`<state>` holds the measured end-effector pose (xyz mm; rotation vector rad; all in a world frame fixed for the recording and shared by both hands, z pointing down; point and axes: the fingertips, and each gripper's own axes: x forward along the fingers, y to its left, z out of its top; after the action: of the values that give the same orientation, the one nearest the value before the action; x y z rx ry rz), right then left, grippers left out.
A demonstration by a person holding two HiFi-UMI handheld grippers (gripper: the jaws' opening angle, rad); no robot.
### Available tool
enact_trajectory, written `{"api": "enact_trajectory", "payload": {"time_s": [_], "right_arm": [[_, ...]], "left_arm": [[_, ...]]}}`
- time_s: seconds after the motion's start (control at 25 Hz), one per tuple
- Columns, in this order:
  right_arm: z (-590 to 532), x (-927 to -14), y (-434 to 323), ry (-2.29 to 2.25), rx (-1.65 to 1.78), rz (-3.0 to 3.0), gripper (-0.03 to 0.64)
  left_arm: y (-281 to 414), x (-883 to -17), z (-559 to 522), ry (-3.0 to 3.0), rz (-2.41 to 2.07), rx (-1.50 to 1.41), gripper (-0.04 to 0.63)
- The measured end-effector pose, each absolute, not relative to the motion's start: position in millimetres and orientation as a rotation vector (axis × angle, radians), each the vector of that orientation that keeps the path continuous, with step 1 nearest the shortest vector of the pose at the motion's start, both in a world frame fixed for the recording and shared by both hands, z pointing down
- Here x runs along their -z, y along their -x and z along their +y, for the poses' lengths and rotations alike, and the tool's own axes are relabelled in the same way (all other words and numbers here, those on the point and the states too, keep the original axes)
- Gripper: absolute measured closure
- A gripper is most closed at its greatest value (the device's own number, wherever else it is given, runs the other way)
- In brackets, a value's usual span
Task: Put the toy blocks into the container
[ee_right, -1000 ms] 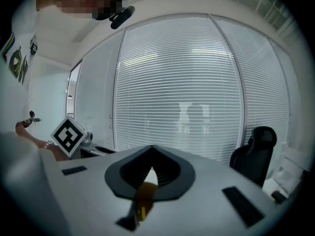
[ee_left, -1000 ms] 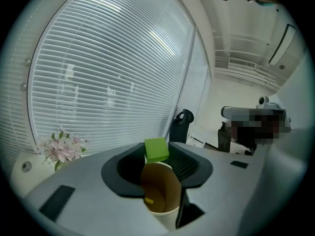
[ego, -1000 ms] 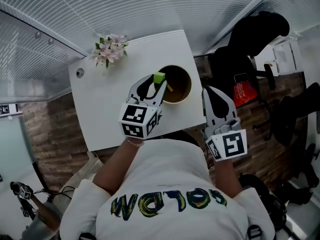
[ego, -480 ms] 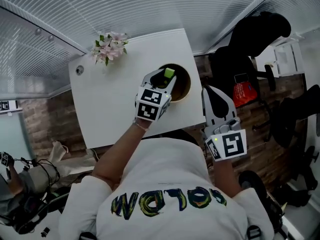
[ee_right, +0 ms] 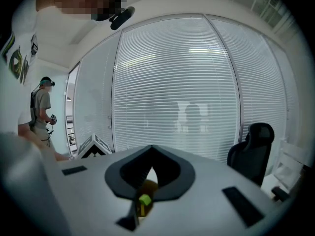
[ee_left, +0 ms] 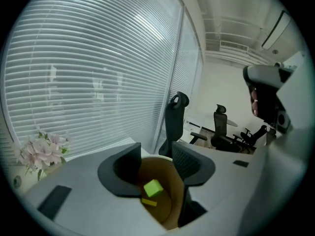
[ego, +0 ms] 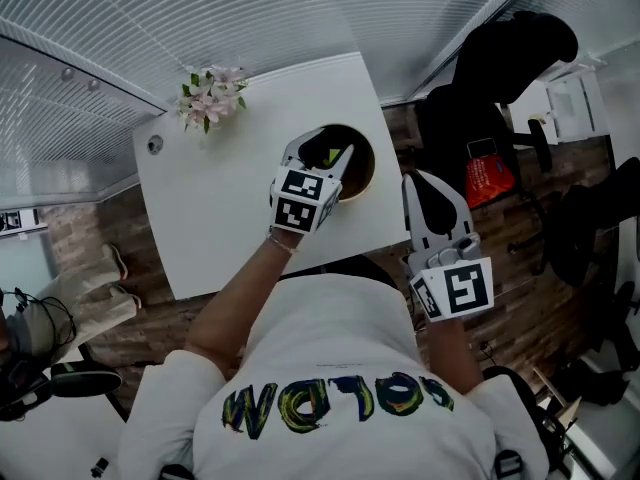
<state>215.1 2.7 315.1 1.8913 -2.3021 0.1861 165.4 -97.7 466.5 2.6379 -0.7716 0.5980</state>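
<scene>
A brown round bowl (ego: 366, 160) stands on the white table (ego: 220, 208) near its right edge. My left gripper (ego: 326, 154) hangs right over the bowl, and its jaws are opening. A lime-green block (ee_left: 153, 188) sits below and between the jaws, inside the bowl (ee_left: 167, 208), with neither pad touching it. It rests beside a yellow block (ee_left: 149, 201). My right gripper (ego: 413, 181) stays off the table's right edge, jaws together and empty. Past its tips in the right gripper view show the bowl (ee_right: 149, 185) and the green block (ee_right: 144, 199).
A bunch of pink flowers (ego: 206, 93) stands at the table's far left corner, with a small round fitting (ego: 154, 145) beside it. A black office chair (ego: 500, 63) and a red item (ego: 488, 183) are to the right. Window blinds run behind the table.
My left gripper carried the green block from the bowl's left rim to above the bowl. Its jaws have parted and the block now lies in the bowl. The right gripper has not moved.
</scene>
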Motion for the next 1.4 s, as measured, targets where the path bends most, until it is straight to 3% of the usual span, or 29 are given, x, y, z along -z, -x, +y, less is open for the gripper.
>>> {"api": "enact_trajectory", "payload": {"time_s": [0.76,1.4], "right_arm": [[-12.1,-282.6,-143.7,-1.667,-0.076,-2.510,0.609],[11.3,-234.7,-81.4,-1.503,-0.001,-2.617,0.609]], "left_arm": [[-8.2,-343.6,-66.4,-2.547,-1.220,-0.151,0.551],[76.2,-261.6,-11.4,-2.522,-1.446,0.066,0.572]]}}
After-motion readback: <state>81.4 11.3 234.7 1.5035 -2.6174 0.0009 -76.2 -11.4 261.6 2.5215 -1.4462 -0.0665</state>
